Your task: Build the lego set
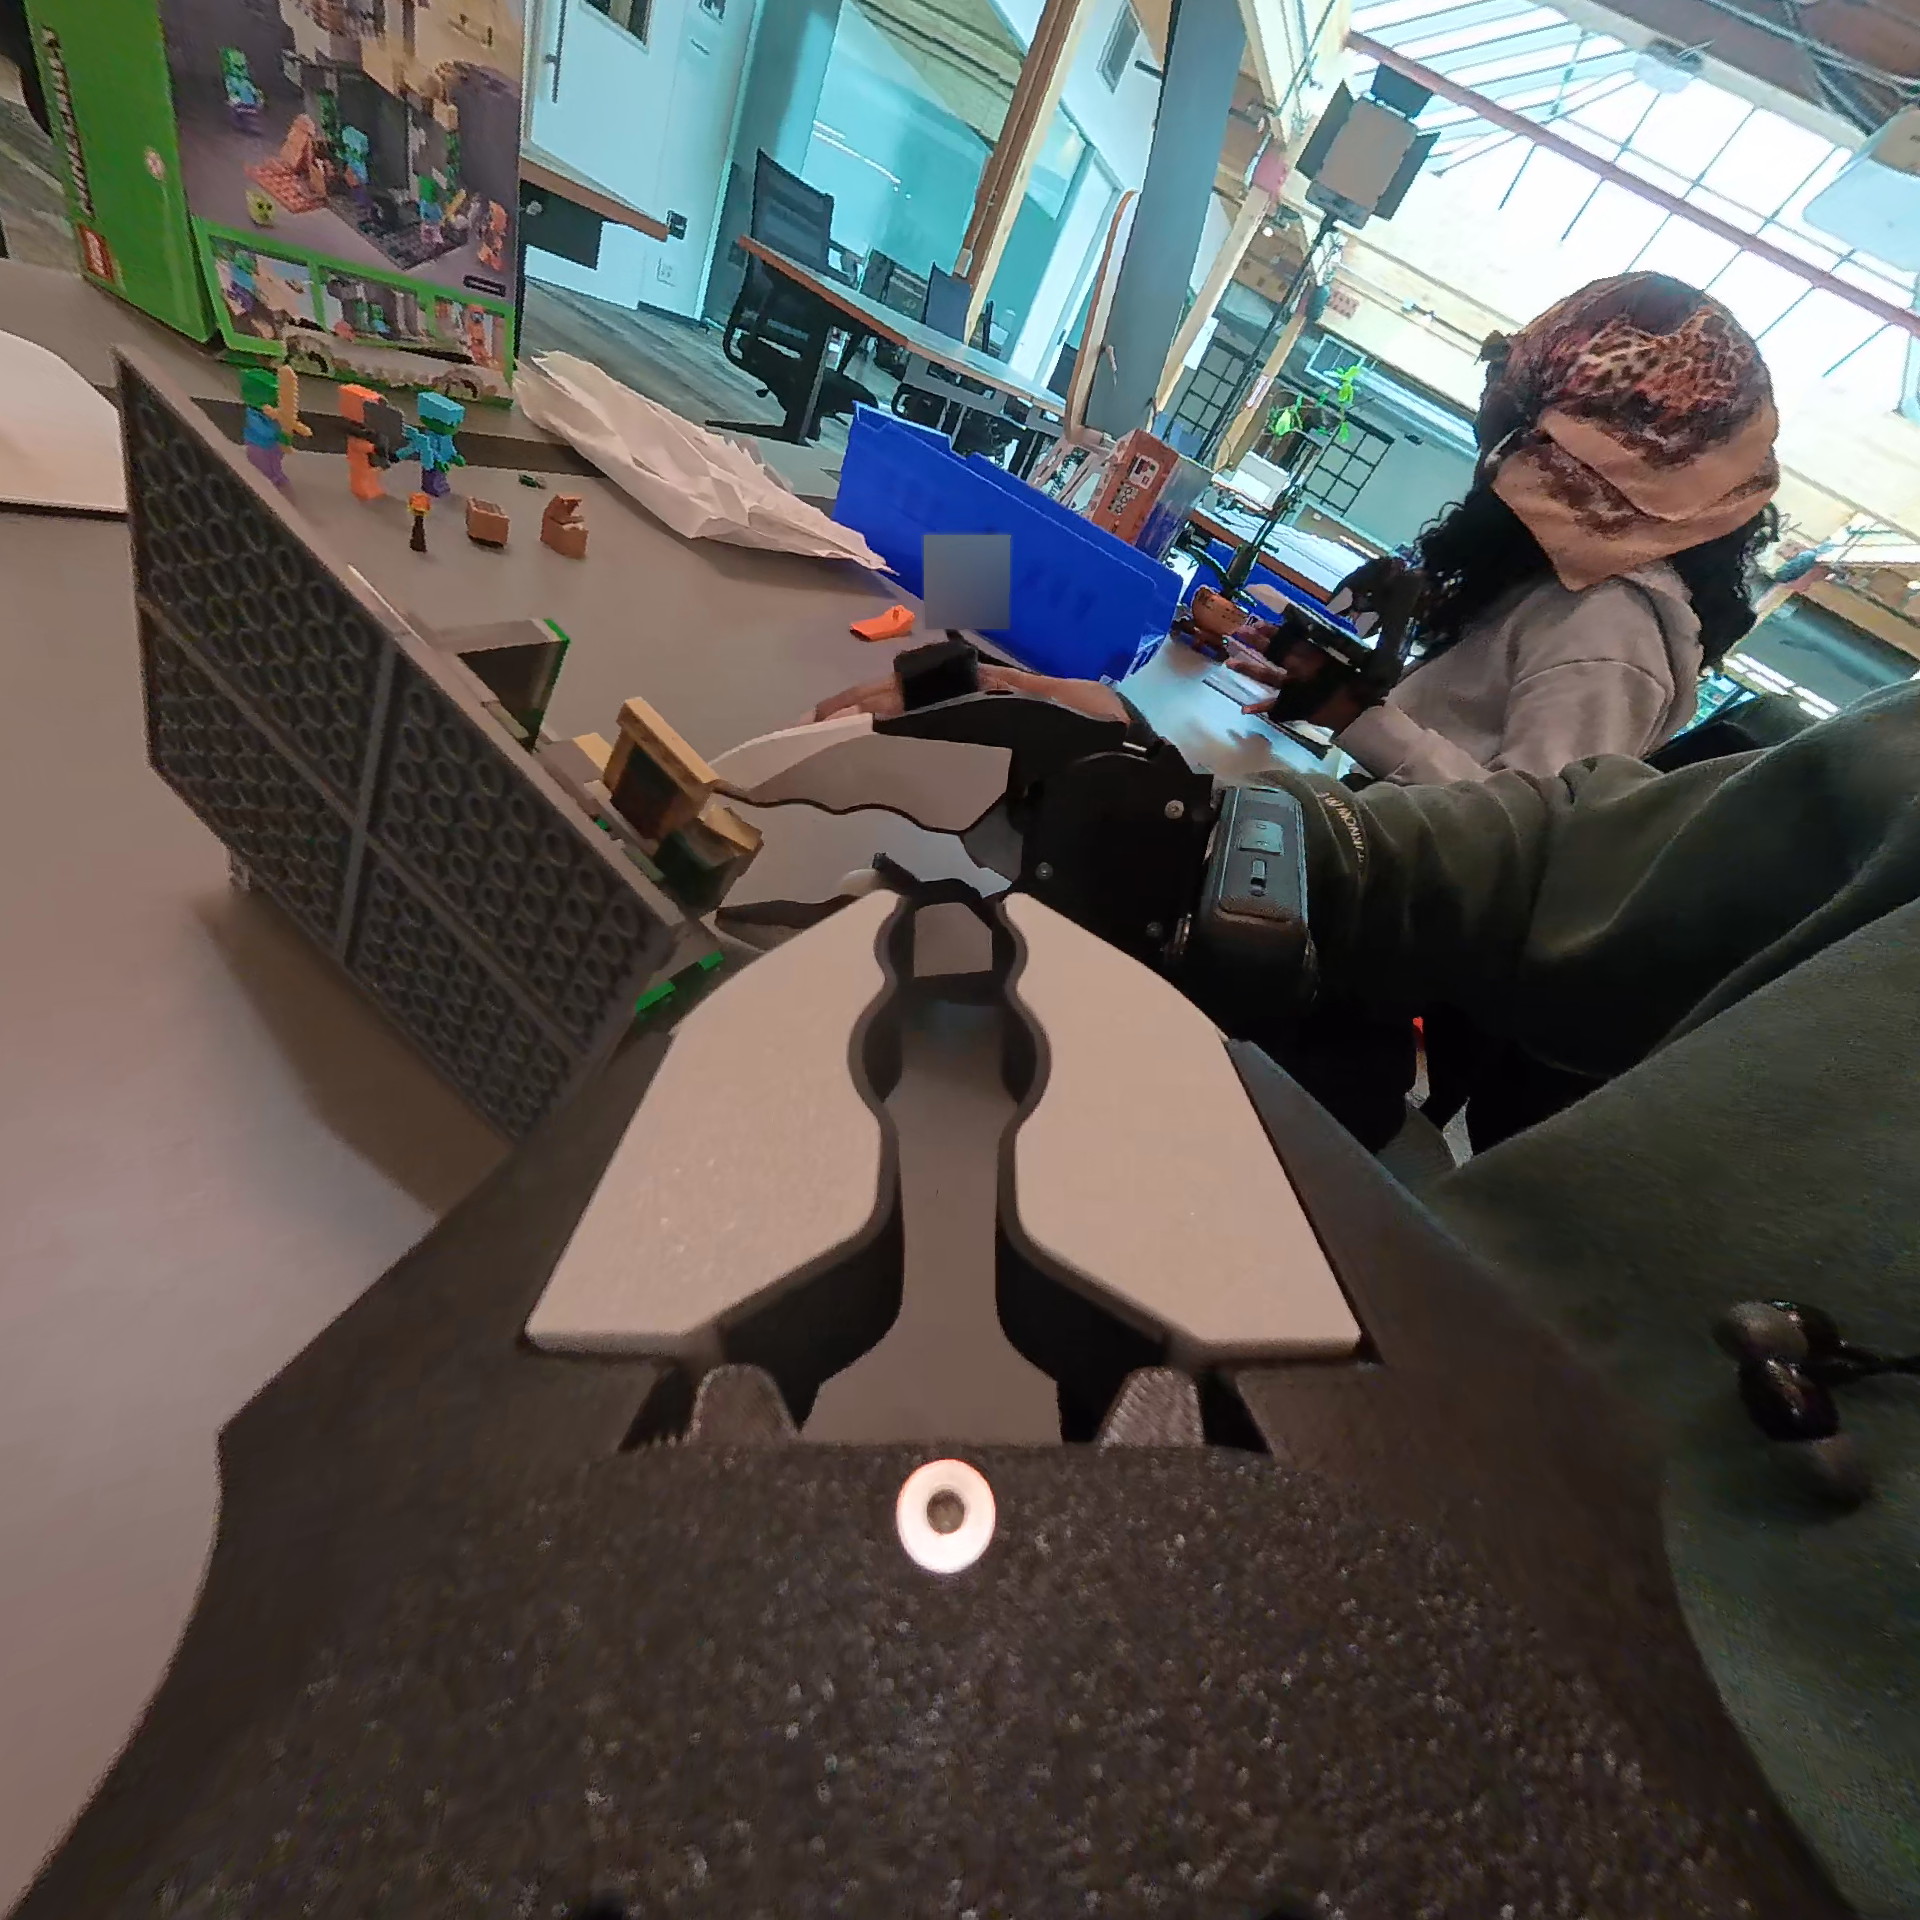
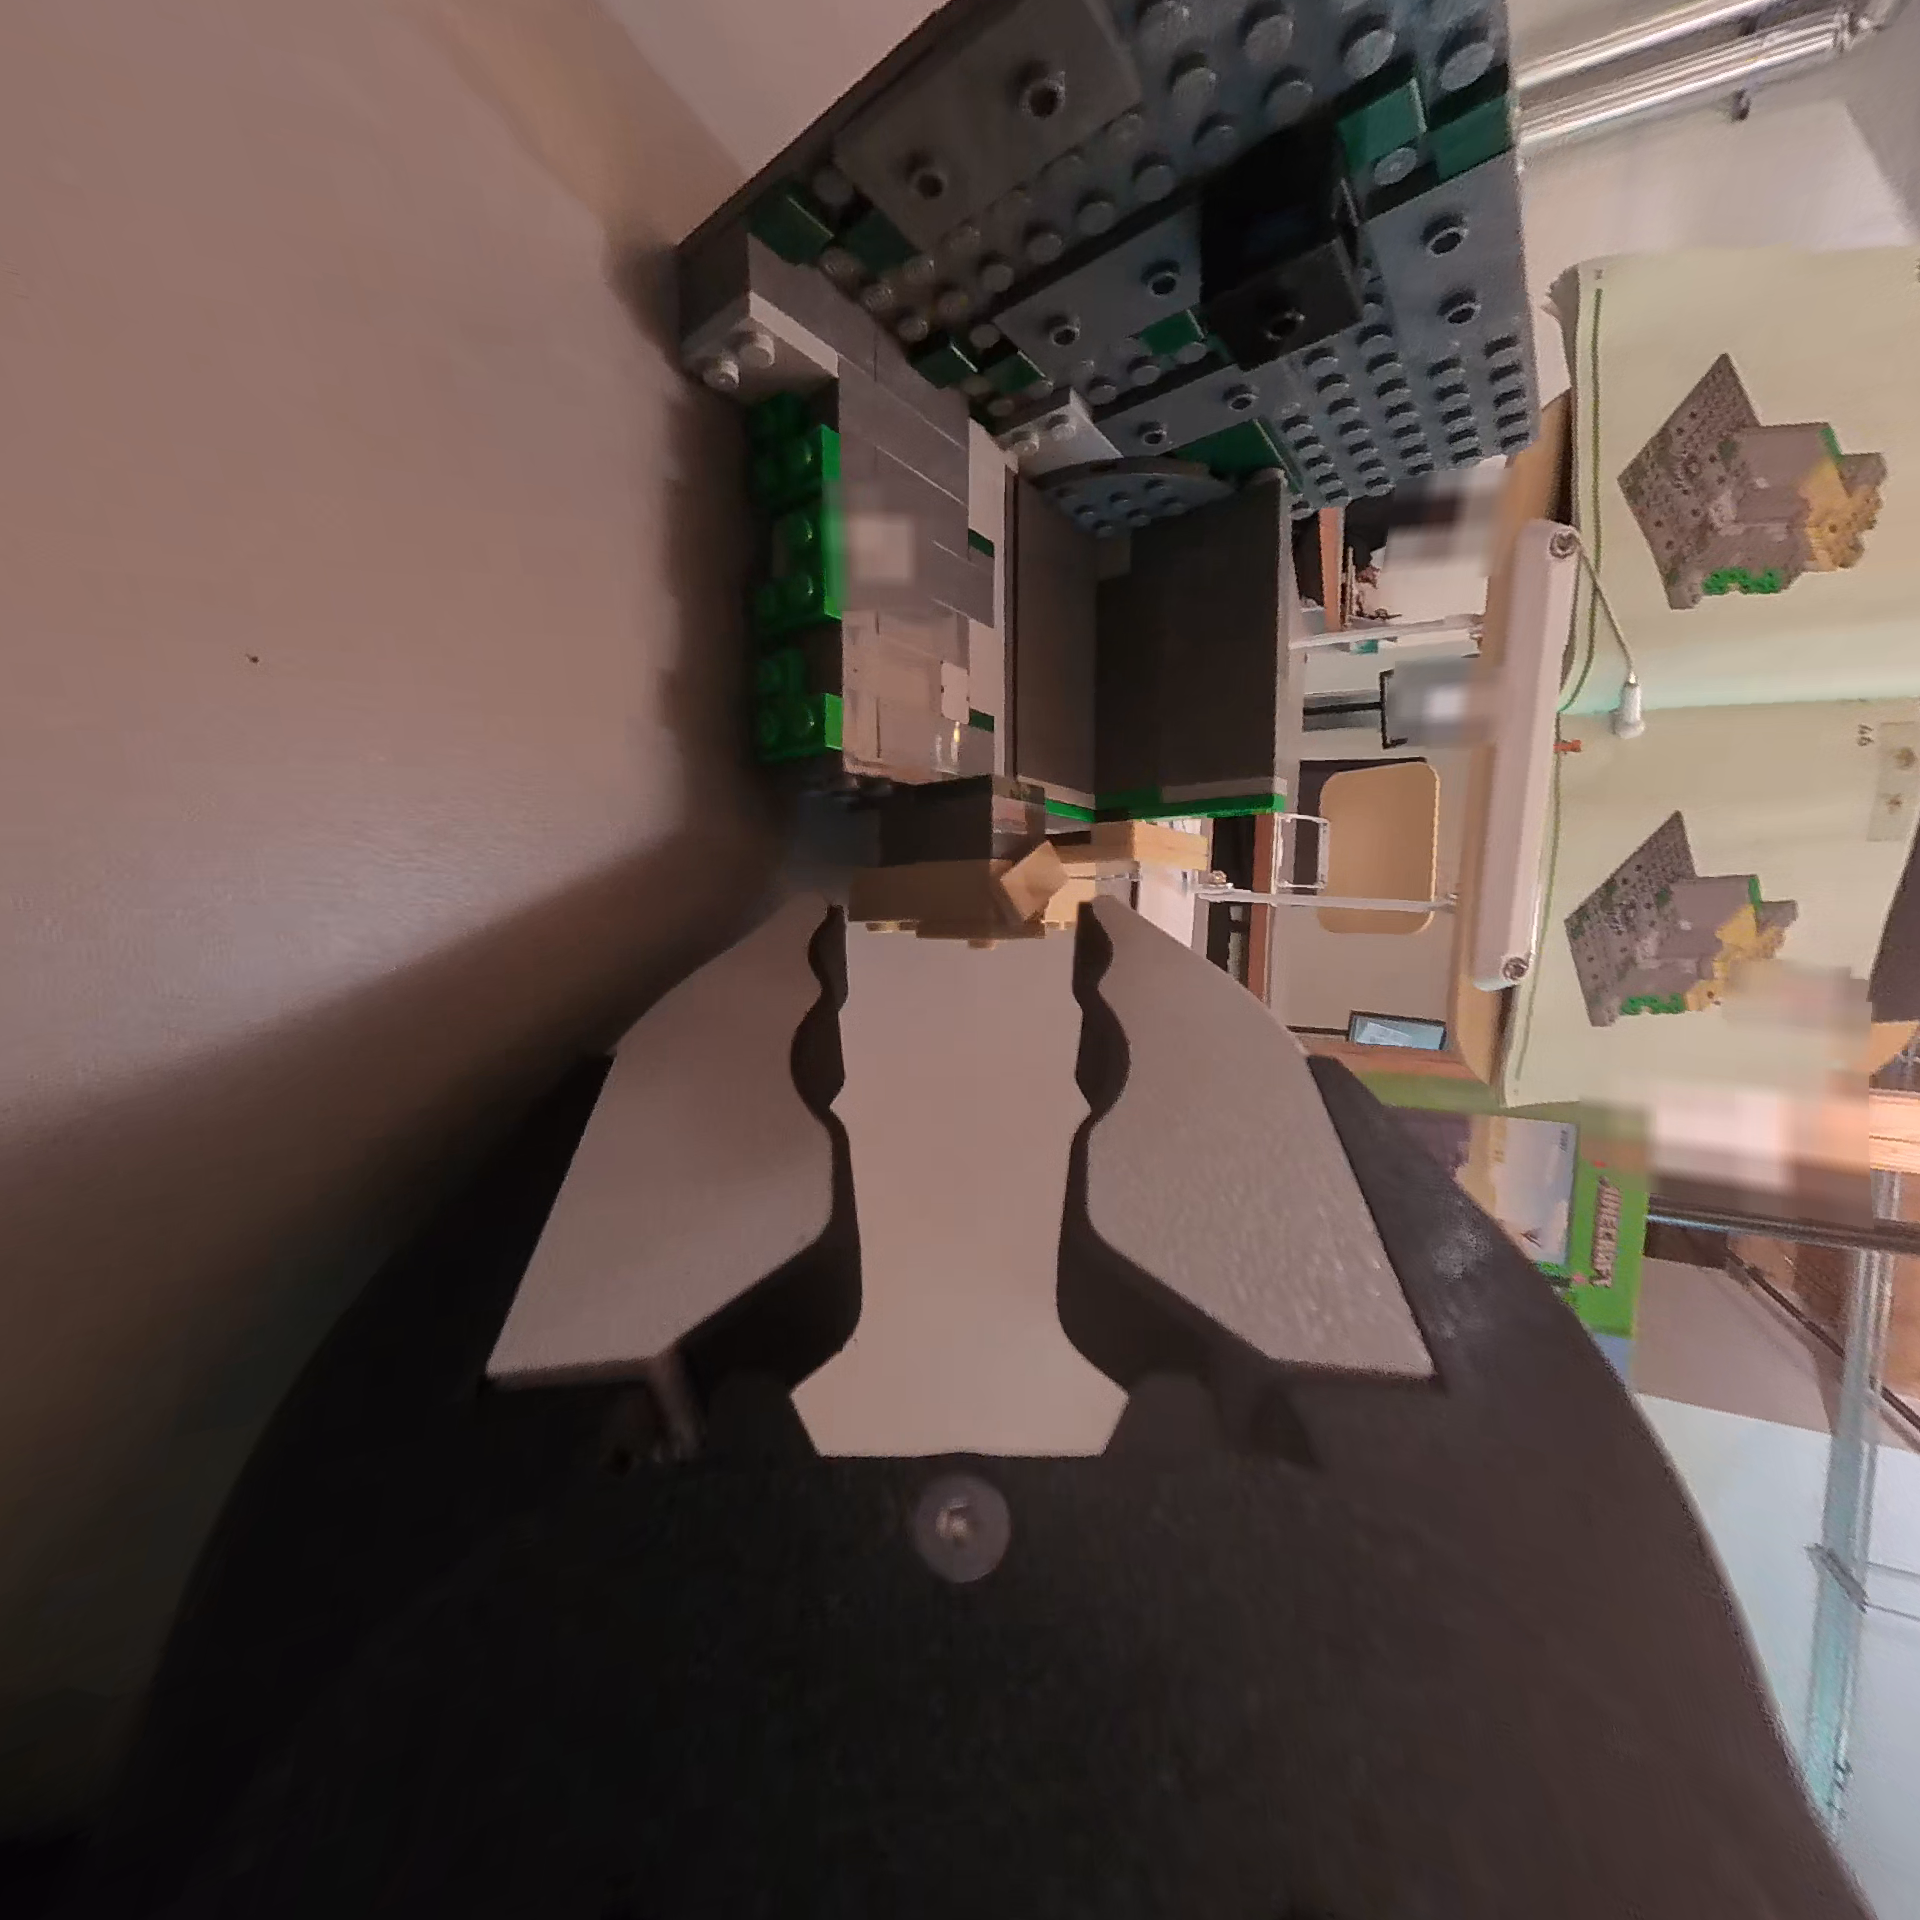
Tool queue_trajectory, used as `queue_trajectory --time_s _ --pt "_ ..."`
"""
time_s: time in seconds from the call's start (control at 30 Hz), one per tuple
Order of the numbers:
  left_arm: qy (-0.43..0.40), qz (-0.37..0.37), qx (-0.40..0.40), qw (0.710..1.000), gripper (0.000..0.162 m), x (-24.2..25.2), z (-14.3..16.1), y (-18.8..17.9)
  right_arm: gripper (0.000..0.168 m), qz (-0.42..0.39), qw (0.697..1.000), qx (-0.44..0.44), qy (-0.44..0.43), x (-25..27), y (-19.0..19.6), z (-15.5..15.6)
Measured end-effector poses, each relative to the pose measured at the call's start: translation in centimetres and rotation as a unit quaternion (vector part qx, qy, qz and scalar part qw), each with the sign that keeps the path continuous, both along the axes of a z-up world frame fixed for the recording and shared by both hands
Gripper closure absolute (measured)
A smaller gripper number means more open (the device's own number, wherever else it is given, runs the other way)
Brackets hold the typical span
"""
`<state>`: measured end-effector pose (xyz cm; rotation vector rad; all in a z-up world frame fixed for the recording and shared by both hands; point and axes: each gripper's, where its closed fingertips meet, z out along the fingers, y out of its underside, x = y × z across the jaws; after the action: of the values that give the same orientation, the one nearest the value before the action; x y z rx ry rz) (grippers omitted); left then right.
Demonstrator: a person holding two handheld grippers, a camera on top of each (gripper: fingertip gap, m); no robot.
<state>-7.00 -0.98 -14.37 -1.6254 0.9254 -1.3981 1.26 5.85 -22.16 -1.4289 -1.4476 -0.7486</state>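
We see a smooth grey table [image 1: 156, 1039] in a bright open workspace with glass walls, timber beams and a skylight roof. Our landmark is the lego build [image 1: 416, 790], a grey studded baseplate tipped up on its edge on the table so that its underside faces the left wrist camera.

The right gripper [image 1: 748, 821] reaches in from the far side of the build, its white fingers [image 1: 831, 748] closed on the tan block section [image 1: 665, 790] at the build's edge. In the right wrist view the same tan section [image 2: 956, 904] sits between the fingertips of that gripper [image 2: 961, 920]. The left gripper [image 1: 948, 914] hovers just beside the build with its fingers slightly apart and nothing between them.

Behind the build stand three small minifigures [image 1: 358, 431] and the green set box [image 1: 291, 177]. Crumpled white paper [image 1: 686, 468] and a blue bin [image 1: 997, 551] lie beyond it. A person in a grey hoodie [image 1: 1538, 675] sits well apart. An open instruction booklet [image 2: 1714, 665] lies near the build.
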Motion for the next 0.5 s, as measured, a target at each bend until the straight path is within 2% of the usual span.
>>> queue_trajectory --time_s 0.03,0.23,0.5 --pt "0.001 0.000 0.001 1.000 0.149 0.02 0.00 -0.01 0.126 -0.002 1.000 0.004 -0.002 0.00 -0.04 0.10" --pt "0.003 -0.005 0.007 1.000 0.148 0.24 0.09 -0.32 0.125 -0.013 0.999 0.028 -0.026 -0.32 -0.50 0.35" --pt "0.007 0.001 0.022 1.000 0.148 0.01 0.55 -0.27 0.131 -0.026 0.997 0.041 -0.052 -0.63 0.03 0.14"
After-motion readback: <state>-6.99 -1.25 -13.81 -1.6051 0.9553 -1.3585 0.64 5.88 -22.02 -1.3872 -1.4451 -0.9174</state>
